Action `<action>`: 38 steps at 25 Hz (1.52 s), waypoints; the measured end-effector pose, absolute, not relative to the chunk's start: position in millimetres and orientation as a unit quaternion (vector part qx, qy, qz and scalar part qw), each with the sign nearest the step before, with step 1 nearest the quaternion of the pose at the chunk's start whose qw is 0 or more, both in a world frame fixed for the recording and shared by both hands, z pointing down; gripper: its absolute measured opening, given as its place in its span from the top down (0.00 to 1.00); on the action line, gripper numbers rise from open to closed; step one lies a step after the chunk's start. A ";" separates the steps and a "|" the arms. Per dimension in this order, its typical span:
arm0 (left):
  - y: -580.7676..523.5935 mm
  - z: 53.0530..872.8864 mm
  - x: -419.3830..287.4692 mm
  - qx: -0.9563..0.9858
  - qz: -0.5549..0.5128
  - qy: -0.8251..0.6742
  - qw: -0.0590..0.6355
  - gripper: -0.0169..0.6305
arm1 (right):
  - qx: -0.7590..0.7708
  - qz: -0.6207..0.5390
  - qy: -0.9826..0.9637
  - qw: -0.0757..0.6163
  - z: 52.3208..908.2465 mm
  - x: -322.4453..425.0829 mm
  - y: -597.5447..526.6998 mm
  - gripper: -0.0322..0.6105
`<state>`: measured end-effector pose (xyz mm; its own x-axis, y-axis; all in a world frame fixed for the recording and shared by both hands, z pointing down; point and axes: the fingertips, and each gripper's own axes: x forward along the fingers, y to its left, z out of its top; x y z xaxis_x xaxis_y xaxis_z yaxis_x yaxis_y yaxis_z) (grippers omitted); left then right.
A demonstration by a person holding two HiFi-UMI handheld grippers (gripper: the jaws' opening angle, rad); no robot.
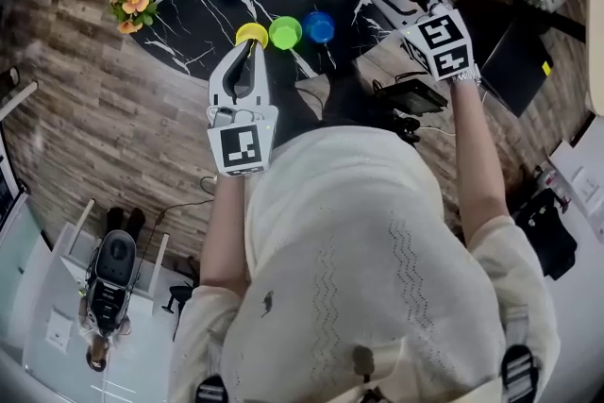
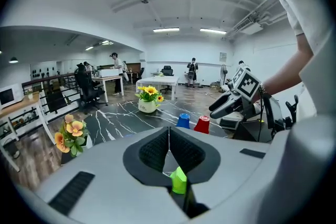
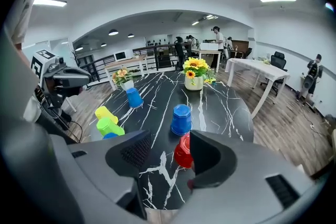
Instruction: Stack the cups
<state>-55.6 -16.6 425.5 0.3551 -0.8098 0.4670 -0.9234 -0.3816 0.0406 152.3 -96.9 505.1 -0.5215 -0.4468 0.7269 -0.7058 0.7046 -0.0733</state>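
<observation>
Jaws on left gripper (image 2: pixel 168 147) pressed together — right gripper's (image 3: pixel 170 150) stand wide, red cup (image 3: pixel 182 153) between.

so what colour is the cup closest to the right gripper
The cup is red, clearest in the right gripper view.

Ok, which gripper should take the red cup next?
Right. The right gripper is open right at the red cup; the left gripper is shut, across by the yellow cup.

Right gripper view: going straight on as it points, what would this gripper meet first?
Most likely the red cup, standing just ahead in the gap of its open jaws, nearer the one at picture right; depth is uncertain.
</observation>
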 end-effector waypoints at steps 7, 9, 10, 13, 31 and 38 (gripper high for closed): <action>-12.5 426.0 -30.1 0.806 0.198 -0.535 0.156 0.93 | 0.327 0.185 -0.843 0.385 537.1 171.8 -117.9 0.53; -12.6 426.3 -24.8 0.804 0.196 -0.538 0.161 0.93 | 0.323 0.188 -0.841 0.391 545.1 174.3 -122.6 0.53; -12.4 426.8 -22.7 0.803 0.195 -0.539 0.163 0.93 | 0.321 0.189 -0.840 0.394 548.7 175.2 -124.0 0.52; -10.4 430.6 -19.2 0.799 0.201 -0.542 0.165 0.93 | 0.314 0.191 -0.838 0.403 558.8 177.7 -126.4 0.52; -3.1 439.9 -39.3 0.785 0.218 -0.557 0.164 0.93 | 0.308 0.188 -0.829 0.427 581.5 173.9 -132.8 0.58; -0.3 440.7 -42.1 0.785 0.215 -0.557 0.166 0.93 | 0.318 0.183 -0.828 0.425 575.6 177.8 -131.4 0.59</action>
